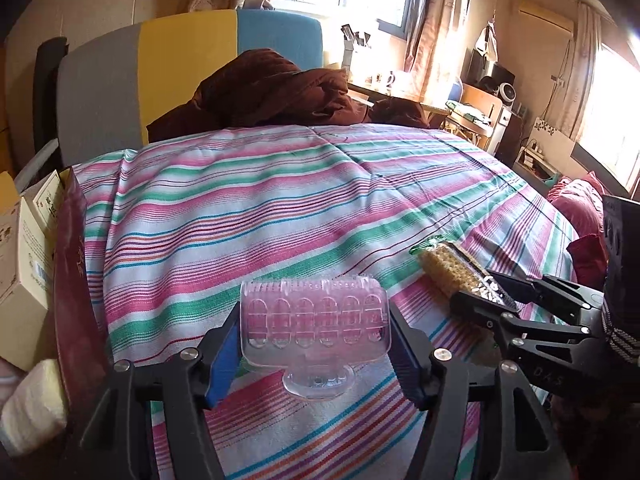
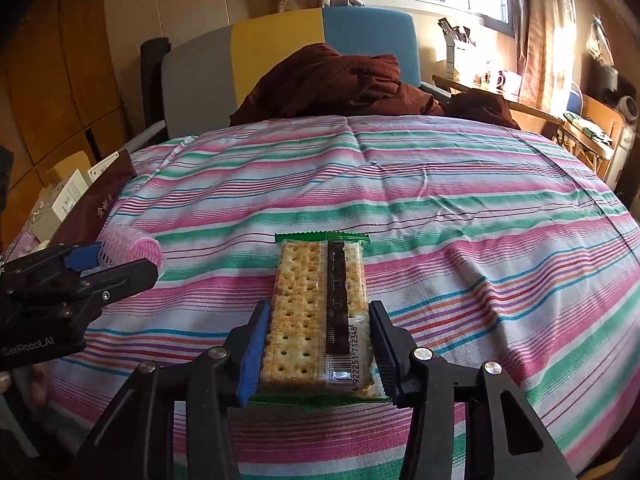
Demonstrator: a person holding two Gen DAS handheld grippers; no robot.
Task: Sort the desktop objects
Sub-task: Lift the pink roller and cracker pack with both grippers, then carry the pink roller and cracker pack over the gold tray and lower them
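Gripped between the blue-padded jaws of the left gripper (image 1: 314, 354): a clear plastic roller (image 1: 314, 320), ridged, with a small tab at its near end, held just over the striped cloth (image 1: 260, 216). Seen only from the left wrist: the roller's see-through body, rows of oval windows along it. From the right wrist, the same roller (image 2: 132, 250) end-on, looking pink with a woven-looking face, pinched by the left gripper (image 2: 104, 266) at the far left.

Clamped in the right gripper (image 2: 316, 354): a cracker packet (image 2: 316, 312), long axis pointing away, clear wrap with green ends, dark band and barcode readable only here. From the left wrist, just an oblique sliver of the cracker packet (image 1: 448, 270) and the right gripper (image 1: 490, 296) at the right edge, printing illegible.

At the cloth's left edge, a dark red box (image 1: 70, 276) and pale cartons (image 1: 24, 264) beside it; gold lettering on the dark red box (image 2: 102, 204) plainer from the right wrist. Beyond the cloth, a brown blanket (image 2: 340, 84) heaped against a grey, yellow and blue headboard (image 2: 276, 52).
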